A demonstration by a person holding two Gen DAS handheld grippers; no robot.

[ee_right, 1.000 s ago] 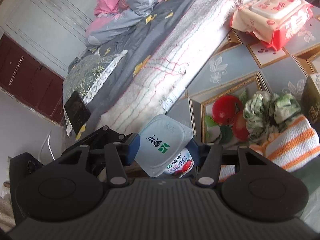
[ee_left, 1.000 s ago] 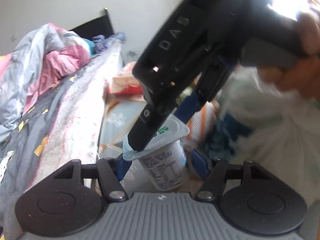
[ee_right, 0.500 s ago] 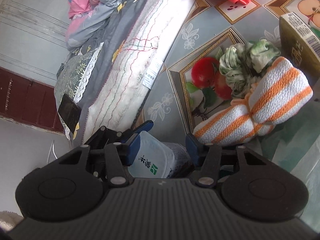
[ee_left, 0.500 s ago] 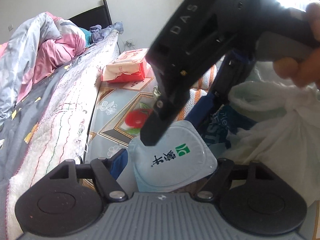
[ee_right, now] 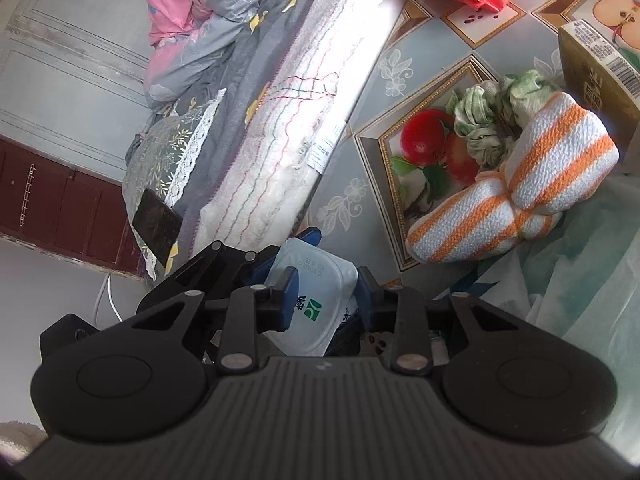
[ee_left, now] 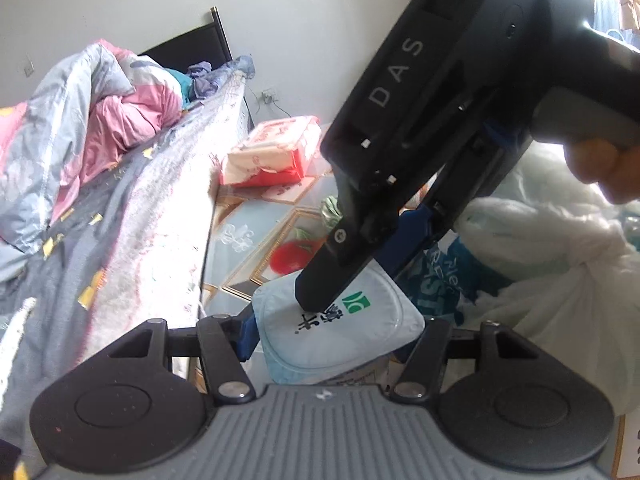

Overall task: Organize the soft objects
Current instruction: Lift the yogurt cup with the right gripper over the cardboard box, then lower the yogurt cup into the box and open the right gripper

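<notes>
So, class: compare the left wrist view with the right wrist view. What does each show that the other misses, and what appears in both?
Only the left wrist view shows the right gripper's black body marked DAS, the hand holding it, the white plastic bags and the wall socket.

Only the right wrist view shows the orange-striped towel, the cardboard box, the dark phone on the bed and the red-brown cabinet.

Both show the yogurt cup between both grippers' fingers, the red tissue pack, the green cloth, the pink-grey duvet and the apple-print tablecloth.

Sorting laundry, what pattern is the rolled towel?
White with orange stripes on the rolled towel, clearest in the right wrist view.
</notes>
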